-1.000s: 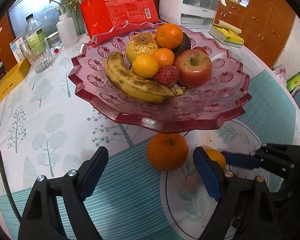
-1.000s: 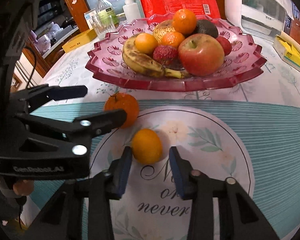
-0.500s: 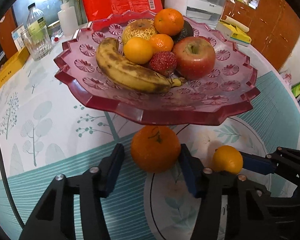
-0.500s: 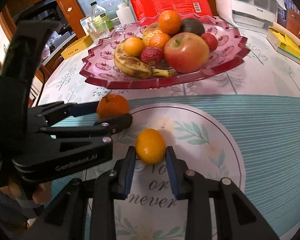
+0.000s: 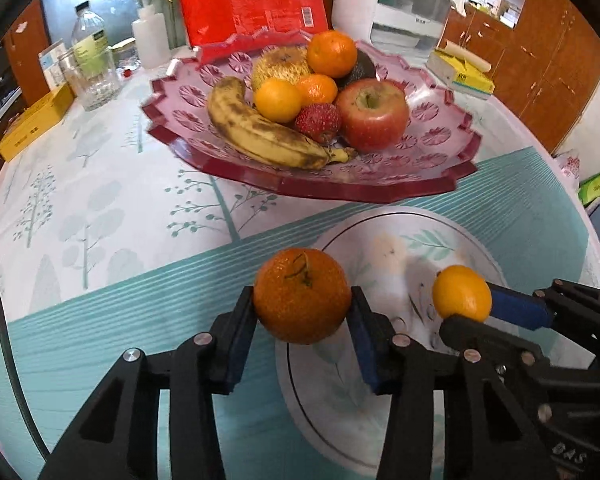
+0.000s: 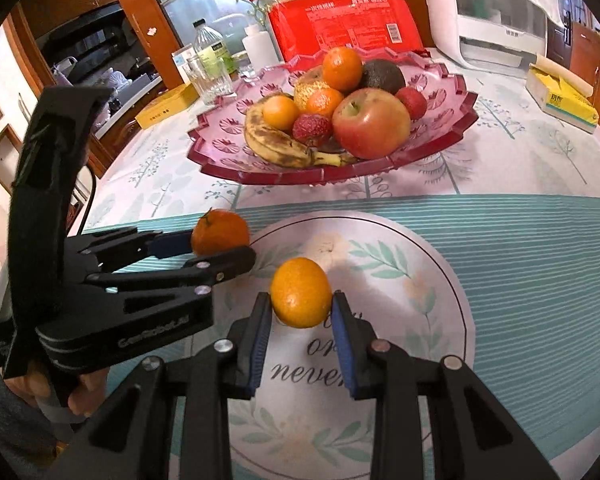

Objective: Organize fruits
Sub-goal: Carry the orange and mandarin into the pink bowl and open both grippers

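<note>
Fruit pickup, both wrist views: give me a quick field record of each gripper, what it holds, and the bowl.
left gripper: jaws have just been closing; pads now pressed on the large orange tangerine
right gripper: shut on the small yellow-orange citrus
fruit bowl: pink glass, on the table behind both grippers
bowl contents: banana, apple, other fruit

Both grippers' jaws clamped, downward-angled.

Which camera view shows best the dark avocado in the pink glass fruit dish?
The right wrist view: the dark avocado shows most of its rounded top behind the red apple. In the left wrist view only a dark sliver shows, mostly hidden behind the top orange mandarin.
</note>
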Demonstrator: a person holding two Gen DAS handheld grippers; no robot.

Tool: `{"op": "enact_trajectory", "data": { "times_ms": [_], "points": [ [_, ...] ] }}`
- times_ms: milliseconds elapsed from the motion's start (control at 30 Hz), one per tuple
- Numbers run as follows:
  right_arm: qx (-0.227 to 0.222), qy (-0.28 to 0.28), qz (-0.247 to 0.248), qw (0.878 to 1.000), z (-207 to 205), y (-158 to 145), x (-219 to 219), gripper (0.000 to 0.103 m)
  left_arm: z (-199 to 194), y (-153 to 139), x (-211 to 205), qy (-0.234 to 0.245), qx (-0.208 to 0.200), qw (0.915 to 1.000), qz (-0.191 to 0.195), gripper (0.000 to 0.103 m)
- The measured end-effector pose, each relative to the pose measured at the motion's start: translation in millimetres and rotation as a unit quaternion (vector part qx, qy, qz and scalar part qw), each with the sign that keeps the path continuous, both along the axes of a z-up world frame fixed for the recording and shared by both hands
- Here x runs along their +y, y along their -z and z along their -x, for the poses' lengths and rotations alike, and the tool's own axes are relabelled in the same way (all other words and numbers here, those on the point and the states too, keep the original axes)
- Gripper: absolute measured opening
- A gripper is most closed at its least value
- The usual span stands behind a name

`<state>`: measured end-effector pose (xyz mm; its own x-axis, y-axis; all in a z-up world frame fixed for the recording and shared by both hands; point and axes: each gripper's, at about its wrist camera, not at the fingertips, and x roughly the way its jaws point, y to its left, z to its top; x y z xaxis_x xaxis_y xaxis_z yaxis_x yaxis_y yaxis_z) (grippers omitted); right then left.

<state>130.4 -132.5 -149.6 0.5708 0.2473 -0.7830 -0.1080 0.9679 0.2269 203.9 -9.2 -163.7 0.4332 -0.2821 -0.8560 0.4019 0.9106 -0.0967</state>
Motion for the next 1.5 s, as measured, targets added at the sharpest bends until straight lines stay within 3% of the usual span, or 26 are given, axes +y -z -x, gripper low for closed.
{"op": "enact_trajectory", "data": {
  "times_ms": [233, 467, 733, 933, 1100, 1500],
  "points": [
    [-0.026, -0.008, -0.007, 1.000, 13, -38, -1, 0.031, 19, -49, 14, -0.012, -0.009, 0.9997, 0.018, 0.043],
    [-0.056, -0.011, -0.031, 0.998, 9, -97, -9, 0.031, 22, -111, 13, -0.013, -0.032, 0.9986, 0.040, 0.043],
    [-0.107, -0.012, -0.019, 0.994, -26, -181, -25, 0.031, -13, -184, 6, -0.029, -0.069, 0.9965, 0.037, 0.043],
    [-0.136, -0.005, 0.027, 0.990, -70, -217, -34, 0.031, -46, -215, 0, -0.047, -0.103, 0.9933, 0.022, 0.044],
    [-0.119, -0.001, 0.037, 0.992, -103, -205, -41, 0.031, -79, -204, -4, -0.073, -0.100, 0.9924, 0.001, 0.044],
    [-0.017, -0.023, 0.039, 0.999, -147, -107, -34, 0.031, -127, -102, -23, -0.082, -0.005, 0.9957, -0.043, 0.044]
  ]
}}
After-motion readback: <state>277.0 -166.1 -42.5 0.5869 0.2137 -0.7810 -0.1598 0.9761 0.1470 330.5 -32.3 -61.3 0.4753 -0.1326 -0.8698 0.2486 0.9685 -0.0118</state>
